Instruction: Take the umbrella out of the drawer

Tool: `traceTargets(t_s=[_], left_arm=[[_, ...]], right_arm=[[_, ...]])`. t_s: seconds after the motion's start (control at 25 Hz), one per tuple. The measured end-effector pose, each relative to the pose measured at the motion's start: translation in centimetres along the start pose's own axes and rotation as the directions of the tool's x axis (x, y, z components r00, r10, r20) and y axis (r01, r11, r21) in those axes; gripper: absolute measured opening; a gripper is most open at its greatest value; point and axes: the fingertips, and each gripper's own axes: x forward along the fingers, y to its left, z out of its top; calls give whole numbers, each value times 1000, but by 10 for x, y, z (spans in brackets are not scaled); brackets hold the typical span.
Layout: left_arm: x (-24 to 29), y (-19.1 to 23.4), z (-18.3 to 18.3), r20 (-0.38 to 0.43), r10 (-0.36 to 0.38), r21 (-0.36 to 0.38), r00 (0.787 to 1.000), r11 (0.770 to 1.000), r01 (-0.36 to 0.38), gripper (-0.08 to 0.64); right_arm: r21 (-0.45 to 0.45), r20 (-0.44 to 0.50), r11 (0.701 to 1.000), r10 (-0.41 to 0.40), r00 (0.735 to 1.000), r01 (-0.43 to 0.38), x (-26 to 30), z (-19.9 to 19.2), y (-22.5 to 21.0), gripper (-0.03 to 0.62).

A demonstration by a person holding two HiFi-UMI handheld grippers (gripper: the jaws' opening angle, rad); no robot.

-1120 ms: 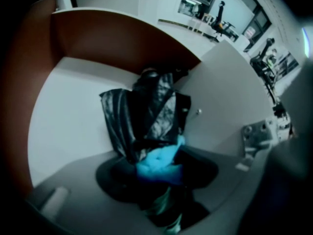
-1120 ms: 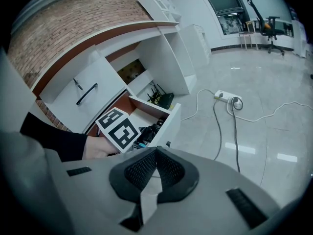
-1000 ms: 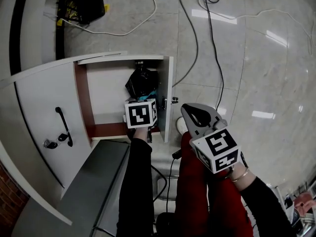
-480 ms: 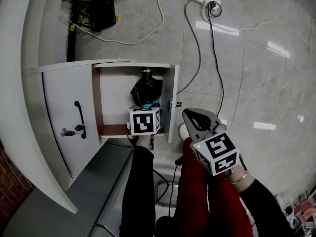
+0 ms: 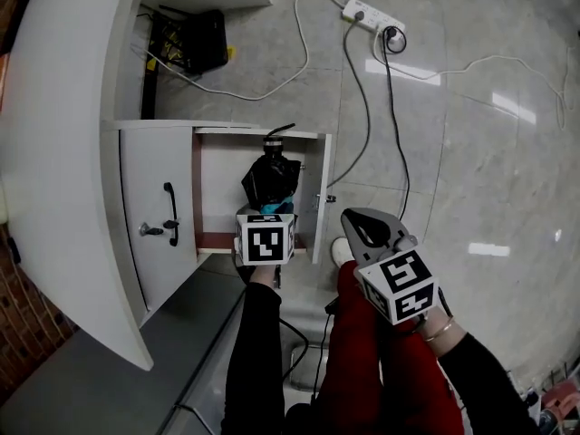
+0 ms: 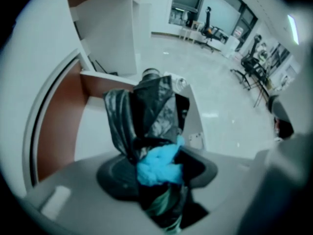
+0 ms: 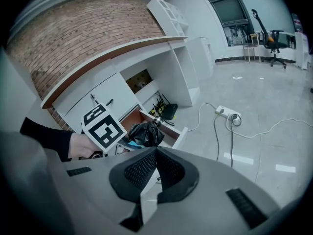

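Observation:
A folded black umbrella (image 5: pixel 270 178) with a blue strap (image 6: pixel 157 164) stands tilted over the open white drawer (image 5: pixel 217 181), its handle end pointing away from me. My left gripper (image 5: pixel 268 212) points steeply down and is shut on the umbrella's (image 6: pixel 146 116) near end; its marker cube hides the jaws in the head view. In the left gripper view the left gripper (image 6: pixel 159 173) has dark fabric and the strap between its pads. My right gripper (image 5: pixel 370 228) hangs to the drawer's right, shut with nothing in it. The right gripper view shows the umbrella (image 7: pixel 145 133) above the drawer (image 7: pixel 172 131).
A cabinet front with a black handle (image 5: pixel 169 214) adjoins the drawer on the left. A power strip (image 5: pixel 372 14) and cables (image 5: pixel 399 143) lie on the tiled floor. A black box (image 5: pixel 190 42) sits in an open compartment. Red trousers (image 5: pixel 362 361) are below.
Both grippers have risen. The umbrella has come up with the left gripper and stands higher over the drawer. The head view has shifted, showing more floor.

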Motion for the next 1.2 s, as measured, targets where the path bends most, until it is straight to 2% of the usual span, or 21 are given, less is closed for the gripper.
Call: traceTargets(t_s=[0.4, 0.72, 1.0, 1.2], left_arm=[[-51, -4, 18, 88, 12, 4, 996, 1000, -12, 229], [-100, -15, 34, 180, 9, -18, 984, 1000, -6, 229], [-156, -26, 40, 257, 22, -36, 966, 999, -14, 229], [-196, -33, 50, 323, 37, -60, 946, 998, -19, 229]], right_arm=[[-29, 24, 1000, -2, 1000, 2, -25, 21, 13, -2], [-51, 54, 999, 0, 999, 3, -48, 42, 22, -2], [-61, 69, 998, 1, 998, 3, -72, 58, 33, -2], [-63, 89, 998, 3, 996, 3, -88, 72, 36, -2]])
